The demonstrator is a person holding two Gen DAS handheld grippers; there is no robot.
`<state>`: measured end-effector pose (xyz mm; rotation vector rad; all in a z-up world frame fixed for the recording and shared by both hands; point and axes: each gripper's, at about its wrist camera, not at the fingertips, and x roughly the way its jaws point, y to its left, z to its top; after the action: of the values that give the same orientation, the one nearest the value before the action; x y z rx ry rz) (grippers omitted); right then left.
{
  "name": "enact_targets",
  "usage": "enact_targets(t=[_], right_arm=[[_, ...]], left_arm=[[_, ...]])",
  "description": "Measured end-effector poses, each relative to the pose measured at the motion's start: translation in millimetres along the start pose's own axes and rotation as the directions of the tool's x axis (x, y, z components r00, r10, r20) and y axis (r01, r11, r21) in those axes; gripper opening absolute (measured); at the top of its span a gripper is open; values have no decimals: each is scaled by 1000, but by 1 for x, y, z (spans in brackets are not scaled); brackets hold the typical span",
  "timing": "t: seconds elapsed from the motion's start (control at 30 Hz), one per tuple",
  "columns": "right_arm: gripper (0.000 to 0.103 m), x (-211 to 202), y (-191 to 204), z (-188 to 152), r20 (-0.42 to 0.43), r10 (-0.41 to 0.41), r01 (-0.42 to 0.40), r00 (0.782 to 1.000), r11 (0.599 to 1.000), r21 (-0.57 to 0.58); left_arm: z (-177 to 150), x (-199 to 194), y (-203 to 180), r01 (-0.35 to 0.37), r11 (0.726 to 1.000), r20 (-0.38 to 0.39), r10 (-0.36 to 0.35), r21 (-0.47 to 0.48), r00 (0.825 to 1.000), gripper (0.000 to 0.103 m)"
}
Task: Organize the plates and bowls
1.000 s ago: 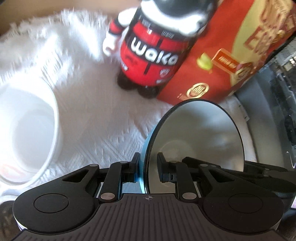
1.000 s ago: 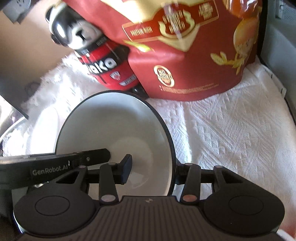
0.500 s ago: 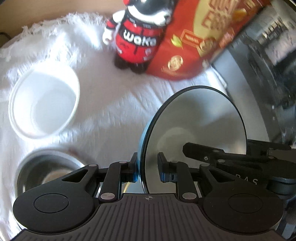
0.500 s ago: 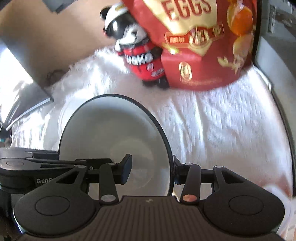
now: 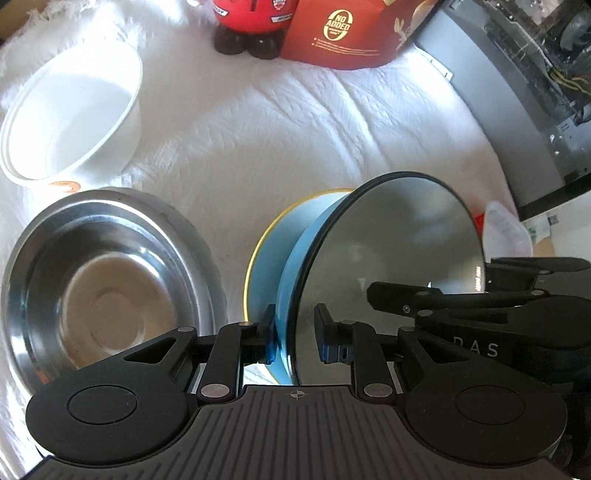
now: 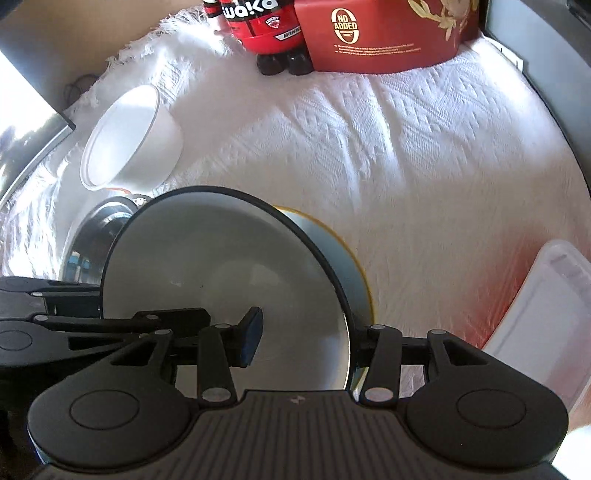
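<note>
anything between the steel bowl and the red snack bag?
Only bare white cloth lies between the steel bowl and the red snack bag, shown in the left wrist view; the white bowl sits off to the side.

Bright sunlight falls across a white textured tablecloth point(image 6: 424, 155) ahead of the gripper; a dark grey wall panel point(image 5: 491, 96) rises to its right.
</note>
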<state>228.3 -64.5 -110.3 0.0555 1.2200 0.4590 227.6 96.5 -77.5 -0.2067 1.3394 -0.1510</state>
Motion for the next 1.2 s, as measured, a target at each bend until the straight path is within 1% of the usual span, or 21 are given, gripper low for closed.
enact_targets(t=[0.17, 0.33, 0.53, 0.67, 0.77, 0.9, 1.03, 1.13, 1.2], right_arm=[[46, 5, -3, -5, -17, 32, -32, 999, 999, 14], [46, 4, -3, -7, -23, 41, -41, 999, 999, 5], [46, 1, -5, -8, -13, 44, -44, 999, 999, 5], [46, -2, -7, -8, -2, 48, -48, 999, 999, 10], [46, -5, -6, -8, 14, 35, -35, 999, 999, 3], [46, -11, -4, -7, 46, 9, -8, 999, 1000, -19], [46, -18, -3, -5, 60, -5, 7, 998, 1000, -28], [46, -23, 0, -4, 71, -18, 21, 997, 999, -47], [46, -28, 4, -2, 89, -30, 36, 996, 997, -69]], left_arm=[[-2, -3, 9, 19, 999, 18, -18, -32, 1000, 20], [-8, -6, 10, 30, 998, 18, -29, -47, 999, 19], [-9, -9, 13, 37, 996, 33, -35, -79, 999, 19], [-11, -14, 22, 65, 992, 50, -60, -112, 997, 18], [-13, -18, 25, 78, 990, 64, -71, -118, 995, 17], [-14, -28, 28, 79, 991, 93, -69, -108, 993, 17], [-13, -36, 37, 133, 983, 110, -119, -129, 987, 17], [-14, -40, 45, 192, 971, 125, -175, -142, 977, 17], [-14, -44, 48, 218, 965, 134, -199, -146, 971, 17]])
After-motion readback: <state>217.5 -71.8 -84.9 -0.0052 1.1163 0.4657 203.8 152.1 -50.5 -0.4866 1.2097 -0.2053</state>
